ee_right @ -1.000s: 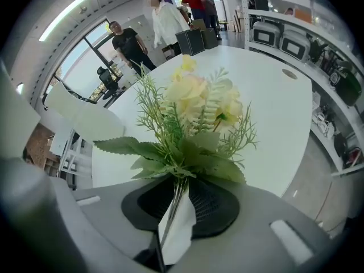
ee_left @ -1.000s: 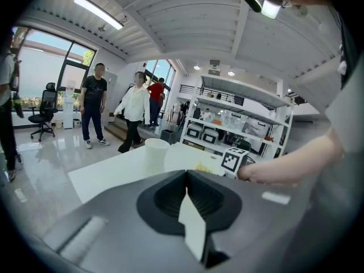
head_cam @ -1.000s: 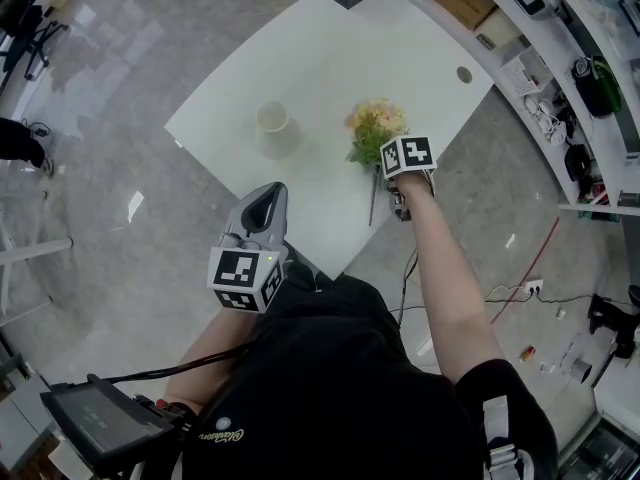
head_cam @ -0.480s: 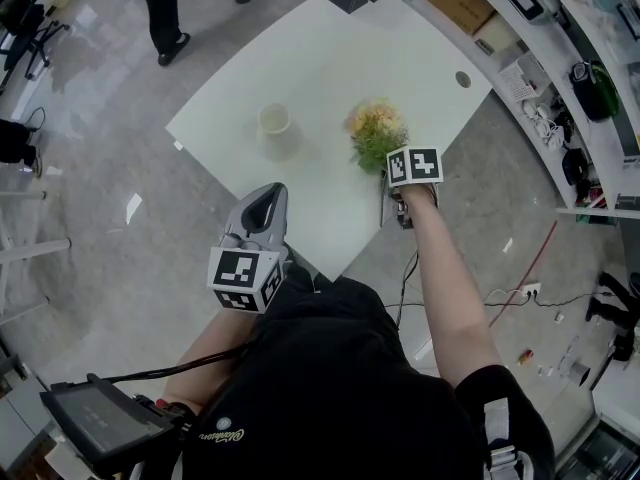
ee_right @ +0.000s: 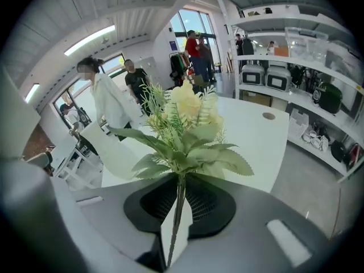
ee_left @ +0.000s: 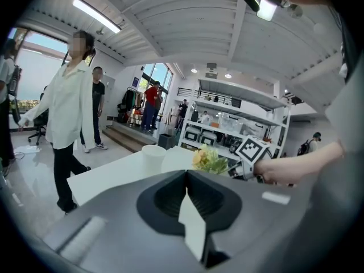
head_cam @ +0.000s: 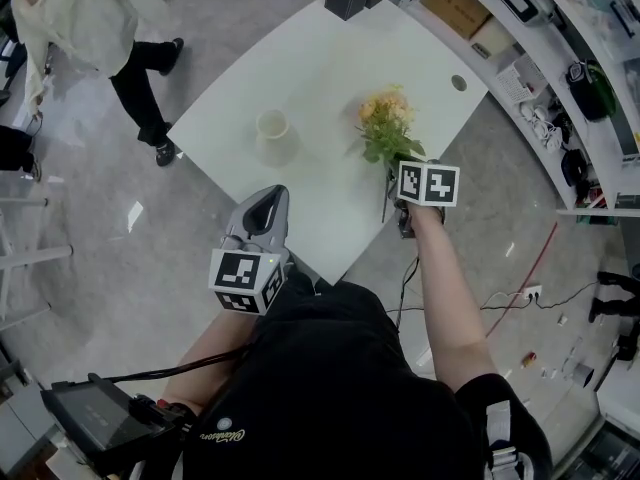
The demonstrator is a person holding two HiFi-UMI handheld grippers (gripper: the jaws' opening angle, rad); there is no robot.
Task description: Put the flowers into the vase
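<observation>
Flowers (head_cam: 385,118) are up off the desk (head_cam: 320,58) now, 3 o'clock of the vase (head_cam: 273,131), right hand-held gripper (ee_right: 174,236) closing its jaws on them, left hand-held gripper (head_cam: 262,206) closed, empty.

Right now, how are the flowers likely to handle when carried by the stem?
The flowers are probably light: one thin stem holds the head without sagging. Likely top-heavy, blooms and leaves bunched at one end, so they may swing.

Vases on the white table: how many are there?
1. The cream ceramic vase stands upright on the left part of the white table in the head view, apart from the yellow-and-green artificial flower bunch. None appears hidden.
</observation>
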